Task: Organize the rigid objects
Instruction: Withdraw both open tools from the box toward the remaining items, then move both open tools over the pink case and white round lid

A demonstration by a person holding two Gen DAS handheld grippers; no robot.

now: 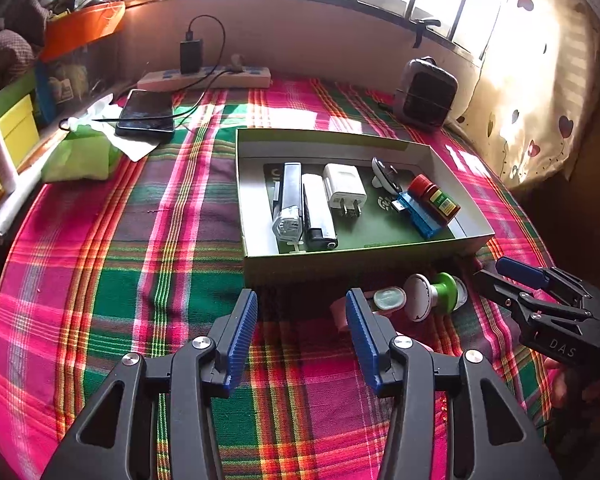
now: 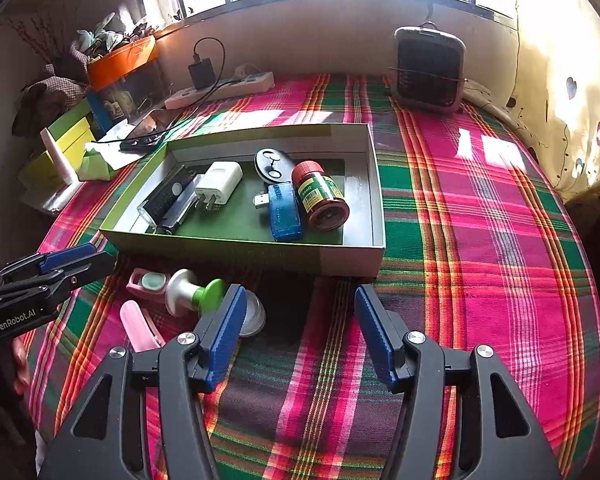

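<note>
Left wrist view: the left tongs [image 1: 302, 312] are spread wide with nothing between them, hovering over the plaid cloth [image 1: 140, 280] just short of the box [image 1: 364, 254]. At the right edge of this view the right tongs [image 1: 500, 276] reach in from the side; from their own camera the right tongs [image 2: 300, 312] also stand spread and empty above the cloth, facing the box's near wall.

Loose things lie on the cloth between the tongs and the box. A white and green stamper [image 1: 432, 296] lies on its side next to a small pink case [image 1: 388, 298] with a pale green window. In the right wrist view a pink clip [image 2: 138, 326] lies nearer the camera, beside the stamper [image 2: 192, 294], and a clear round lid [image 2: 254, 312] sits partly hidden behind one blue pad.

Inside the shallow box, lined up from left to right, are a black stapler [image 1: 288, 204], a dark lighter [image 1: 318, 214], a white charger [image 1: 344, 190] with its prongs toward the camera, a black and white disc [image 1: 384, 176], a blue USB adapter [image 1: 418, 214], and a red-capped bottle [image 1: 434, 198] lying on its side, touching the adapter.

Farther back sit a phone [image 1: 146, 114] on a cable, a power strip [image 1: 204, 78] with a black plug, a small fan [image 1: 426, 92] by the wall, and a green tissue pack [image 1: 80, 152].
</note>
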